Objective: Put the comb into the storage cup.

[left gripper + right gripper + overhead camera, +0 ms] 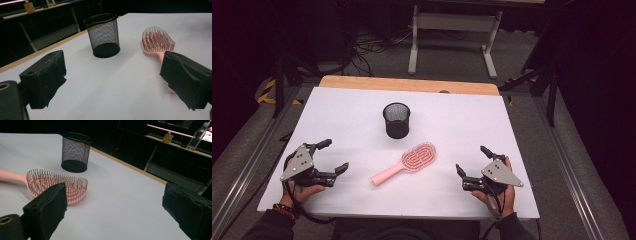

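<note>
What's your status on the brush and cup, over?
Left gripper and right gripper open, empty. Pink hairbrush flat, bristles up, beside mesh cup. Nothing blocking.

My right jaw hides part of the hairbrush [60, 186] bristles (handle cut off at the edge, left of the mesh cup [75, 152]).

The white table [362, 105] is evenly lit from above and throws little glare, while the room around it sinks into near black. Shadows under the mesh cup [396, 120] and pink brush [407, 162] are soft. The high view looks slightly grainy, perhaps from compression; both gripper views blur close up.
</note>
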